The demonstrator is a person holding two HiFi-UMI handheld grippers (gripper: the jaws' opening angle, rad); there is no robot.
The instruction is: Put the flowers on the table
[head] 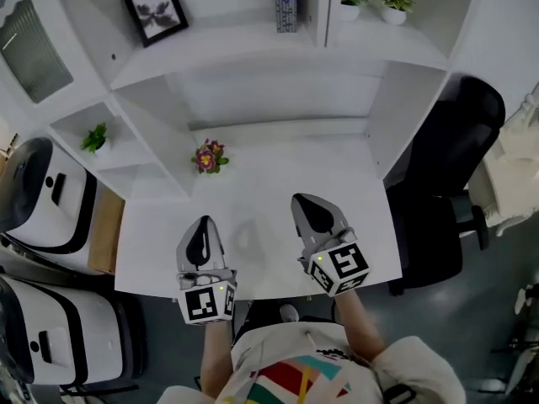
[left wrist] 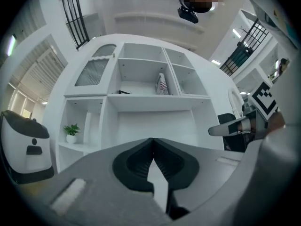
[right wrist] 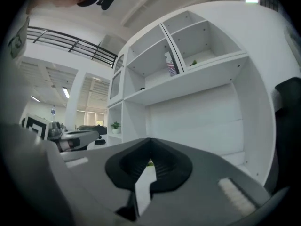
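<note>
A small pot of pink and yellow flowers stands on the white desk near its back left, against the shelf unit. My left gripper hovers over the desk's front, its jaws shut with nothing between them. My right gripper is beside it, a little further forward, also shut and empty. Both point toward the shelves, well short of the flowers. In the right gripper view a sliver of green shows through the gap behind the jaw tips.
A white shelf unit rises behind the desk with a framed picture, a striped box and small potted plants. A green plant sits in a left cubby. A black chair stands right; white-and-black machines left.
</note>
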